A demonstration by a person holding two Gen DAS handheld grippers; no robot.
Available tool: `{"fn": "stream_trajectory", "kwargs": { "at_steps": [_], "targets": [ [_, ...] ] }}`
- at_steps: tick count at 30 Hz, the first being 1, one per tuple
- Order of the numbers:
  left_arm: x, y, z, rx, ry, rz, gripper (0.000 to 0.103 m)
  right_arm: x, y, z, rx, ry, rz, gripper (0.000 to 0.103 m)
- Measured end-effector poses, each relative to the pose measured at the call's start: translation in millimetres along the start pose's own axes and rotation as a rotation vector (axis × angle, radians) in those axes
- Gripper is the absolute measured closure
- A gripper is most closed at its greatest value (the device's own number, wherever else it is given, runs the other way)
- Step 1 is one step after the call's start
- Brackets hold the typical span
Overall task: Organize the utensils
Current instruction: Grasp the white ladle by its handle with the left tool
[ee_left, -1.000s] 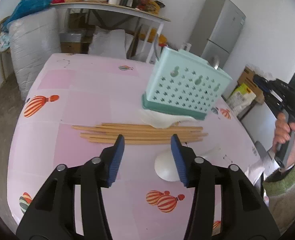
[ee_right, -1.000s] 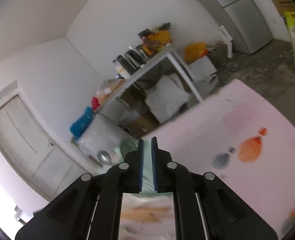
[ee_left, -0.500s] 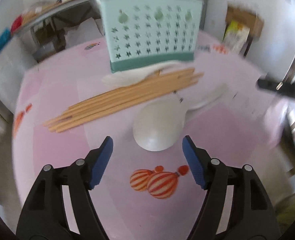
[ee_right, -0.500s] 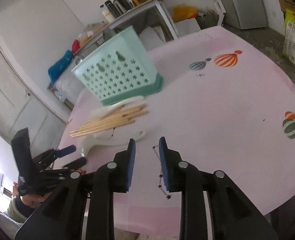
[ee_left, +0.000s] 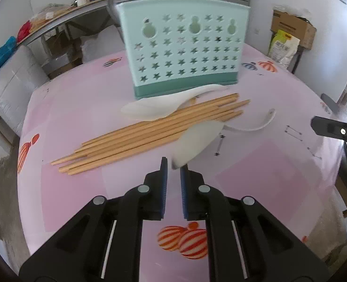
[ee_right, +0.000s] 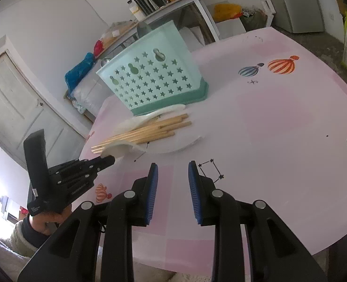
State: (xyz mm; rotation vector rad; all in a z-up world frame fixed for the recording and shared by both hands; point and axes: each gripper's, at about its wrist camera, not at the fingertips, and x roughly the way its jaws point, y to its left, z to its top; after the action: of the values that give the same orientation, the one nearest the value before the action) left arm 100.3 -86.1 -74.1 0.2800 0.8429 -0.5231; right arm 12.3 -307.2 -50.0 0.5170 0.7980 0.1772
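My left gripper (ee_left: pixel 172 168) is shut on the bowl edge of a white plastic spoon (ee_left: pixel 198 141), whose handle curves away to the right. The same spoon shows in the right wrist view (ee_right: pixel 119 149), held by the left gripper (ee_right: pixel 107 159). A second white spoon (ee_left: pixel 164 105) lies on a bundle of several wooden chopsticks (ee_left: pixel 150 134) in front of a mint green star-holed utensil basket (ee_left: pixel 185 49). My right gripper (ee_right: pixel 172 171) is open and empty over the pink table, to the right of the chopsticks (ee_right: pixel 147 130) and basket (ee_right: pixel 154 80).
The pink balloon-print tablecloth (ee_left: pixel 255 176) covers a round table. Behind it stand a cluttered shelf table (ee_left: pixel 91 7), white sacks (ee_left: pixel 9 82), a cardboard box (ee_left: pixel 291 28) and a fridge (ee_right: pixel 298 4). A door (ee_right: pixel 16 108) is at the left.
My left gripper has closed on the near spoon's bowl and tilted it up on edge. My right gripper has opened wider and stays low over the table.
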Motion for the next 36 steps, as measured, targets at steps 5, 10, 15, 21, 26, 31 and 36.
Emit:
{"fn": "stream_trajectory", "kwargs": {
  "at_steps": [5, 10, 15, 21, 26, 31, 36],
  "targets": [
    [7, 14, -4, -0.104, -0.018, -0.075, 0.094, 2, 2, -1, -0.003, 0.005, 0.003, 0.076],
    [8, 20, -2, -0.185, -0.048, -0.134, 0.093, 2, 3, -1, -0.001, 0.002, 0.006, 0.076],
    [8, 19, 5, -0.206, -0.085, -0.176, 0.091, 2, 1, -2, 0.014, 0.006, 0.018, 0.076],
    [2, 17, 9, -0.229, -0.079, -0.183, 0.102, 0, 3, -2, 0.015, 0.004, 0.017, 0.076],
    [0, 24, 9, -0.317, -0.025, -0.239, 0.102, 1, 1, -2, 0.029, 0.005, 0.020, 0.076],
    [17, 34, 3, -0.401, 0.029, -0.259, 0.101, 2, -1, -2, 0.045, 0.014, 0.030, 0.076],
    [24, 41, -1, -0.468, 0.039, -0.292, 0.099, 0, 1, -1, 0.037, 0.012, 0.030, 0.076]
  ]
}}
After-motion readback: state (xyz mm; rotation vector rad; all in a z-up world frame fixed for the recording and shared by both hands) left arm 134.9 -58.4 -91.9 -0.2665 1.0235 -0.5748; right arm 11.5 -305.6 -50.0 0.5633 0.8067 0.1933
